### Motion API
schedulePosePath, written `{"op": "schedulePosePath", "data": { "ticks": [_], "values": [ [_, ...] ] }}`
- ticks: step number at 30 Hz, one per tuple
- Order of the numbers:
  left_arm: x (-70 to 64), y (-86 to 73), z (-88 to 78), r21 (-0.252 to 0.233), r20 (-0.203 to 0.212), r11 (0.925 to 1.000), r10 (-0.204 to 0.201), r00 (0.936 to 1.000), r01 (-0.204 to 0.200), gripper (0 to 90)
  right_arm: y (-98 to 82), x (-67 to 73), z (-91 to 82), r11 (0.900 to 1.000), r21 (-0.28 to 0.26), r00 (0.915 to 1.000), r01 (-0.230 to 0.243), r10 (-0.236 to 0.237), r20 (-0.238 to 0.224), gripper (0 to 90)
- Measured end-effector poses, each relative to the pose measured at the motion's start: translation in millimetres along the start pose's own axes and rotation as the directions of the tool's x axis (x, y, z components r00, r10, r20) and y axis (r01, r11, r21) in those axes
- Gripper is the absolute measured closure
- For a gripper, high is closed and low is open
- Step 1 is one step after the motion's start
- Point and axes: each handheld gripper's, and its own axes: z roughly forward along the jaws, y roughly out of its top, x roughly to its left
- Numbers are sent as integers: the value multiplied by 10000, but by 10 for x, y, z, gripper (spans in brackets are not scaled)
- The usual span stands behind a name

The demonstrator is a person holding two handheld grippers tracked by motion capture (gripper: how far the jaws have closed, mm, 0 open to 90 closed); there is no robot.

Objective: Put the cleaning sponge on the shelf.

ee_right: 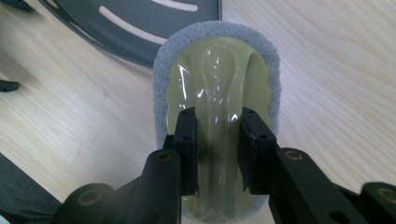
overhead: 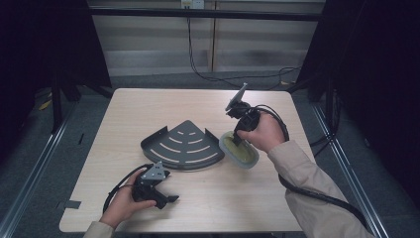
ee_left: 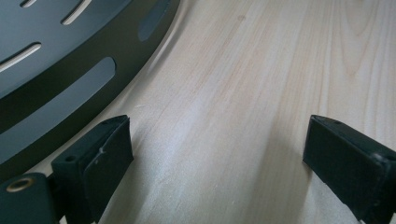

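Oval yellow-green scrubbing pad with grey foam rim (overhead: 239, 150) | lies at 3 o'clock of dark slotted metal corner shelf (overhead: 182, 145) | ridge is clamped by right gripper (ee_right: 218, 122) | left gripper (overhead: 168, 199) is held spread, empty, at 7 o'clock.

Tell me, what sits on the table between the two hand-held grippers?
The dark slotted corner shelf lies between the left gripper and the right gripper, seen in the high view. The right one clamps a sponge pad beside it.

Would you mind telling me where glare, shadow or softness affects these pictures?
High view: surroundings fall into deep black, while the table is evenly lit. Right gripper view: white glare streaks the sponge handle's glossy plastic between the right tongs. Left gripper view: the left tongs look slightly soft and cast faint shadows beside the rack.
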Motion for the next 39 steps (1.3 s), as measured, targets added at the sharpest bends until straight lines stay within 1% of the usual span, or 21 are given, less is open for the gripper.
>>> {"op": "schedulePosePath", "data": {
  "ticks": [1,5,15,23,26,28,34,38,39],
  "values": [
    [0,0,0,4,0,10000,6,10000,-6,76,22,1,-7,10000,-14,10000,-54,54,-16,713],
    [-4,2,5,22,9,10000,73,10000,-73,69,97,-1,-35,10000,-8,10000,7,-7,12,712],
    [-8,3,8,14,7,10000,81,10000,-81,65,270,0,-82,10000,-68,10000,69,-69,50,713],
    [-10,4,8,74,23,9999,105,9999,-105,56,400,1,-71,9999,-80,10000,87,-87,-39,712],
    [-11,5,6,106,-20,9999,114,9999,-114,56,460,5,-68,9999,-59,10000,93,-93,-3,713],
    [-9,4,8,74,36,9999,106,9999,-106,56,495,12,-73,9999,-31,9999,114,-114,17,713],
    [-10,4,8,82,36,9999,111,9999,-112,54,602,41,-79,9997,-139,9998,218,-218,0,713],
    [-8,4,7,103,37,9998,139,9999,-140,54,662,52,-62,9996,-112,9996,270,-270,7,713],
    [-8,5,7,102,43,9998,142,9999,-143,54,673,57,-57,9997,-159,9998,203,-203,-31,713]
  ]
}}
